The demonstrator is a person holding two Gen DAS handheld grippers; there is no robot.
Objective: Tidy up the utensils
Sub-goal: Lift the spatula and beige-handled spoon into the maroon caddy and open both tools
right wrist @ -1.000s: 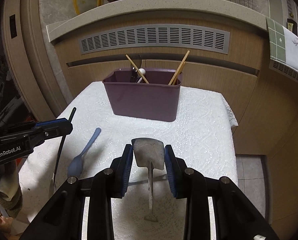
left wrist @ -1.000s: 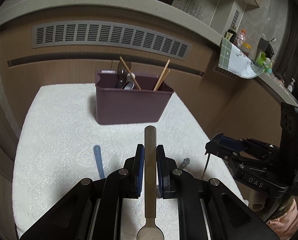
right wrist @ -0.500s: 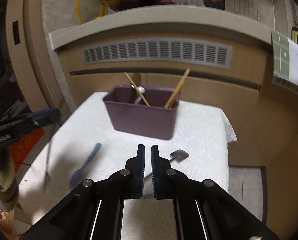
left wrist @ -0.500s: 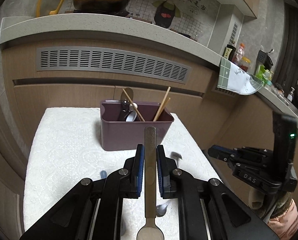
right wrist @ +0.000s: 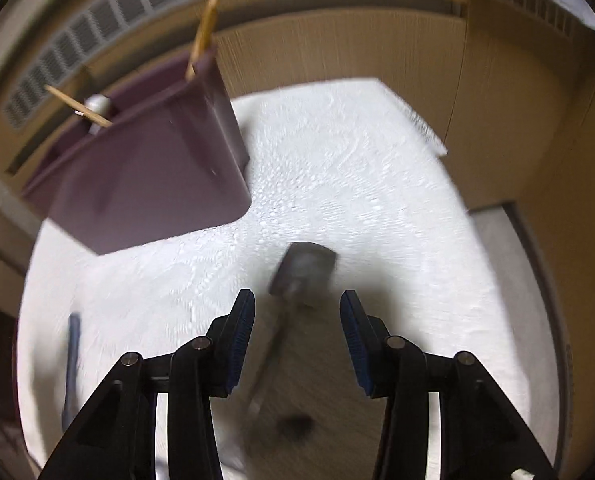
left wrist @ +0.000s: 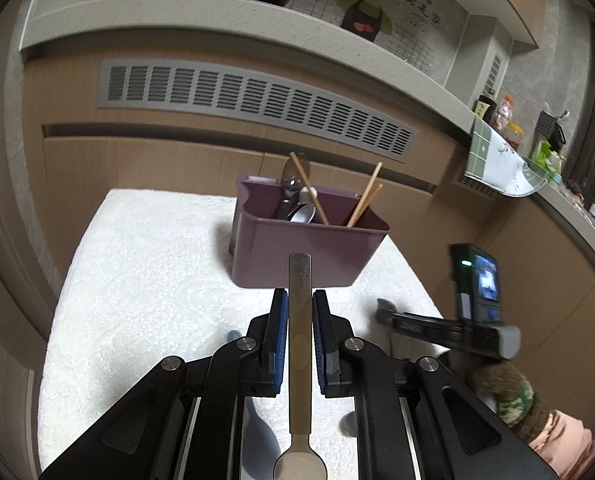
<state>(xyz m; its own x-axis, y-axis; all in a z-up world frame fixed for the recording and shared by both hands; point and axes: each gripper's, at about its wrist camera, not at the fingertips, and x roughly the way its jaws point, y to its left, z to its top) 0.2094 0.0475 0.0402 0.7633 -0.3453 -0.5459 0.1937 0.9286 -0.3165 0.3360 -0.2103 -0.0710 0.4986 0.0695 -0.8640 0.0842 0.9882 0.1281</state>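
My left gripper [left wrist: 299, 312] is shut on a metal spoon [left wrist: 300, 344], handle pointing forward, held above the white cloth in front of the purple utensil bin [left wrist: 301, 256]. The bin holds chopsticks [left wrist: 363, 200] and other utensils. My right gripper [right wrist: 297, 312] is open and empty, low over a small metal spatula [right wrist: 303, 268] that lies on the cloth; the spatula's head sits just ahead of the fingertips. The bin [right wrist: 145, 184] is to the left in the right wrist view. A blue spoon [right wrist: 72, 356] lies at the left on the cloth.
The table wears a white lace cloth [left wrist: 145, 264]. A wooden counter front with a grey vent [left wrist: 257, 104] stands behind it. The right gripper's body [left wrist: 449, 328] shows at the right of the left wrist view. The table's right edge [right wrist: 497, 216] drops to the floor.
My right gripper has opened from shut and dropped down toward the spatula, tilting. My left gripper has kept hold of the spoon and moved a little closer to the bin.
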